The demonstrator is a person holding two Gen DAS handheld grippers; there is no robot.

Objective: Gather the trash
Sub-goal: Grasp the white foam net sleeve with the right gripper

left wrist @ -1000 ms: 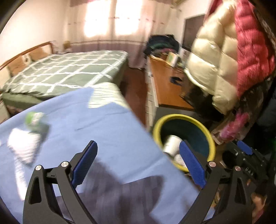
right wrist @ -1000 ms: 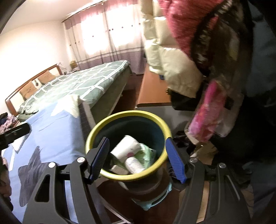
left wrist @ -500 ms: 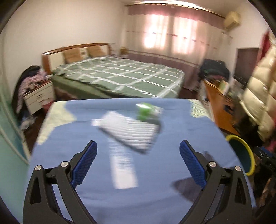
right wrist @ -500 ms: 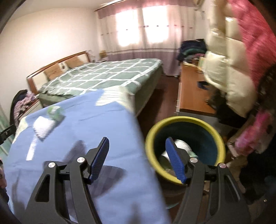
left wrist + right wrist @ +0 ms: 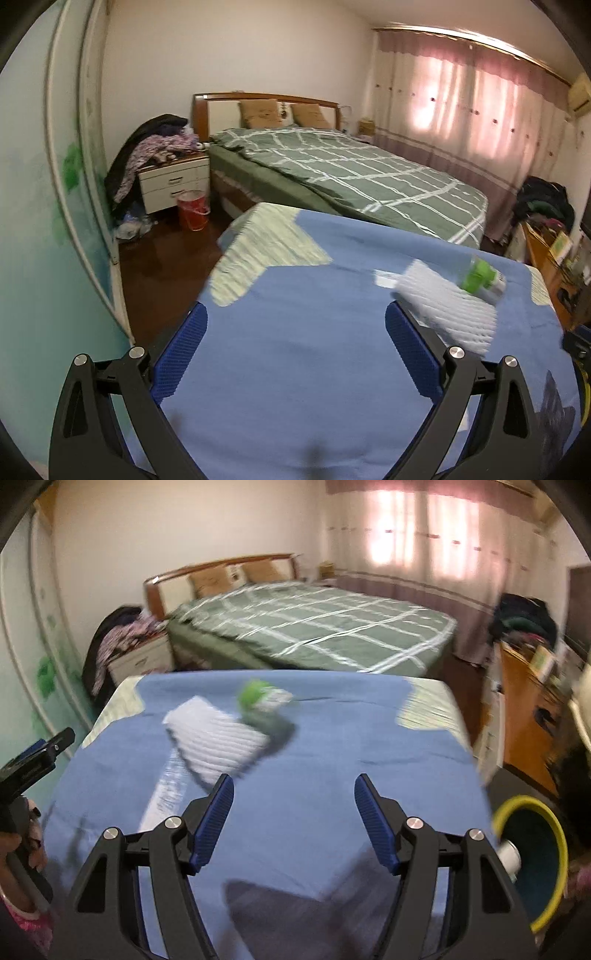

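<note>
A green-capped bottle (image 5: 264, 698) lies on its side on the blue cloth (image 5: 325, 738) that covers the tabletop, touching the far corner of a white ribbed pack (image 5: 218, 738). A long clear wrapper (image 5: 166, 790) lies flat against the pack's near side. In the right wrist view this trash sits at about ten o'clock from the right gripper (image 5: 293, 821); motion blur softens its outlines, so the bottle's label cannot be read.

In the left wrist view the bottle (image 5: 482, 280) and the pack (image 5: 448, 314) lie at about two o'clock from the left gripper (image 5: 295, 354), the pack just beyond the right-hand blue pad.

Both pairs of jaws stand wide apart with only blue cloth between the pads; neither touches the trash.

A yellow-rimmed bin (image 5: 532, 864) stands off the tabletop's edge at about four o'clock in the right wrist view, with a white cup (image 5: 511, 854) showing inside it. The left gripper (image 5: 33, 760) shows there at nine o'clock, held in a hand (image 5: 18, 845).

Beyond the tabletop, at twelve o'clock, is a bed (image 5: 351, 173) with a green checked cover. A white nightstand (image 5: 173, 184) piled with clothes and a red bucket (image 5: 194, 208) stand to its left, pink curtains (image 5: 461, 118) hang behind, and a wooden desk (image 5: 524, 716) runs along at three o'clock.
</note>
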